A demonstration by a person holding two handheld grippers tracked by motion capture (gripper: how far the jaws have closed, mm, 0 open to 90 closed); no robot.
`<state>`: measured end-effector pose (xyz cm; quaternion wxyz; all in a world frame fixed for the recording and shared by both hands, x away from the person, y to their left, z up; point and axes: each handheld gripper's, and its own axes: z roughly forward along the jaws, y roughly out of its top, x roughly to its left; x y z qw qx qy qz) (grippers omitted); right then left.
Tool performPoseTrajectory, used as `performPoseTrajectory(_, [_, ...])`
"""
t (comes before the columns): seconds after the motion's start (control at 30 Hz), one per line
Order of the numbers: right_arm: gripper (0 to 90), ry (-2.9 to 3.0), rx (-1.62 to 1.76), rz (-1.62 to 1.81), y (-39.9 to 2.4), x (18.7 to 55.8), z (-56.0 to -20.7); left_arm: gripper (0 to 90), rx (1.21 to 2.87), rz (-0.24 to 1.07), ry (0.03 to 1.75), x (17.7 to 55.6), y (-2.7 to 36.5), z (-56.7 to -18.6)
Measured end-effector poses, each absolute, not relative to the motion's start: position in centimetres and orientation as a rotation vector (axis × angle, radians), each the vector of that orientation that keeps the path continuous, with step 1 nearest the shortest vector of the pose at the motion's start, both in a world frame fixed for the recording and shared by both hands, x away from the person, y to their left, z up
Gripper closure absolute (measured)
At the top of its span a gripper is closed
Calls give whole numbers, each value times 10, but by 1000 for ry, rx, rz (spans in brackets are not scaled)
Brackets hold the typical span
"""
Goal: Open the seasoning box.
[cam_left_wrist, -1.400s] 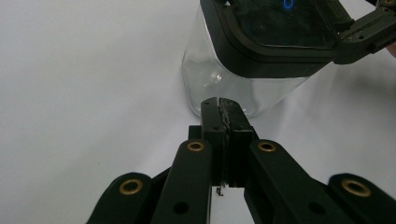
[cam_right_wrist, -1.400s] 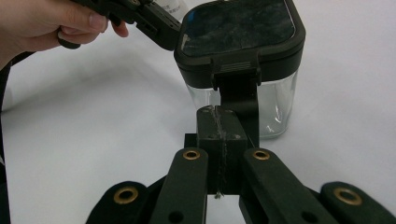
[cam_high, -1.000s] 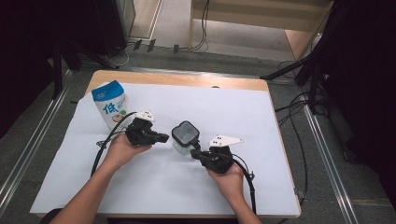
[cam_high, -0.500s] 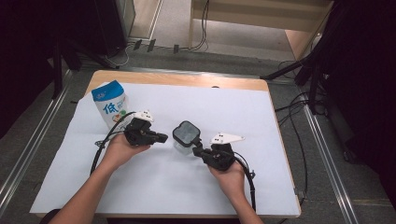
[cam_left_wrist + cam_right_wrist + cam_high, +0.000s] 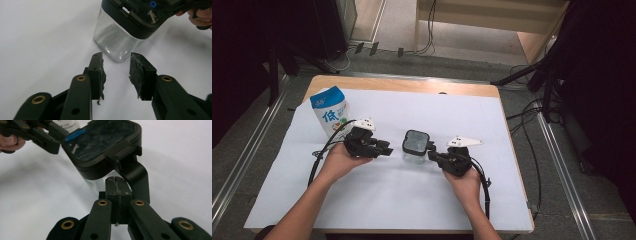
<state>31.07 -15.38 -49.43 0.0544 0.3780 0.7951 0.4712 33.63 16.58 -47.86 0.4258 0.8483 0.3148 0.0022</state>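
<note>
A clear square jar [image 5: 414, 156] with a black lid [image 5: 415, 141] stands mid-table on the white sheet. My left gripper [image 5: 388, 148] sits just left of it. In the left gripper view its jaws [image 5: 116, 67] have just been opening, with nothing between the pads, and the jar [image 5: 116, 43] stands just beyond the tips. My right gripper [image 5: 431, 153] is at the jar's right side. In the right gripper view it [image 5: 116, 183] is shut, pads pressed together right under the lid [image 5: 100, 141], beside the lid's black hanging latch [image 5: 136, 176].
A blue-and-white milk carton [image 5: 331, 112] stands at the back left, behind my left hand. The white sheet [image 5: 387, 200] covers the wooden table. Cables trail from both grippers toward the front edge. Dark stands and cables surround the table on the floor.
The left gripper's jaws have gone from shut to apart. The right hand has shifted slightly to the right. The carton has not moved.
</note>
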Motion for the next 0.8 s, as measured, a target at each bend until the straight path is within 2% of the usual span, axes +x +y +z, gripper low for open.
performPoseTrajectory(0.27, [900, 2396, 1188, 1428, -160, 320, -495, 518, 2118, 30, 772, 333, 165, -477])
performPoseTrajectory(0.53, [900, 2387, 1211, 1404, -165, 328, -495, 501, 2111, 30, 762, 328, 162, -473])
performPoseTrajectory(0.8, [900, 2387, 1198, 1419, -175, 326, -486, 442, 2094, 138, 719, 326, 163, -471])
